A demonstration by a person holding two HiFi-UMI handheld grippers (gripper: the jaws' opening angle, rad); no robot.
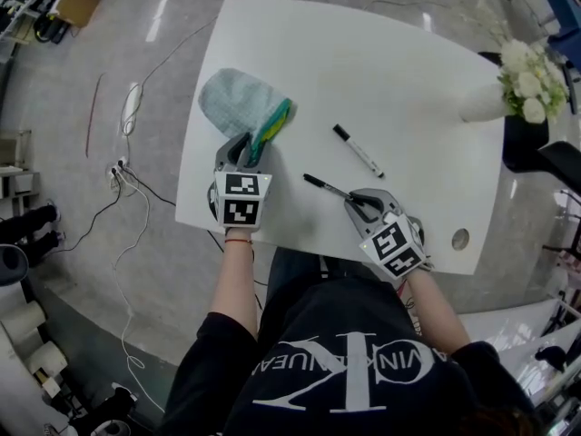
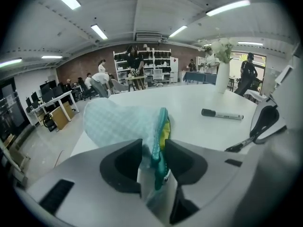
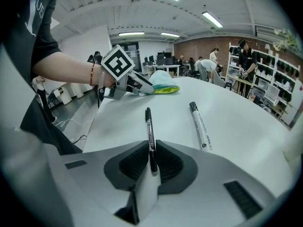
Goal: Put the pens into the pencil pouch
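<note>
While tight on black pen point(image 3: 150, 131), right tongs point(image 3: 150, 146) near marker point(image 3: 200, 126)

Black tee point(image 1: 345, 371) w/ white print, red wristband point(image 1: 238, 240); left gripper point(image 1: 243, 151) & right gripper point(image 1: 356, 203) grey, b/w marker cubes point(image 1: 240, 198), black-padded fingers point(image 3: 132, 163).

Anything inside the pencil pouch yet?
Only yellow lining shows at the pencil pouch mouth; its fabric covers the rest. Both pens are outside: the black pen between the fingers of the right gripper, the white marker on the table.
</note>
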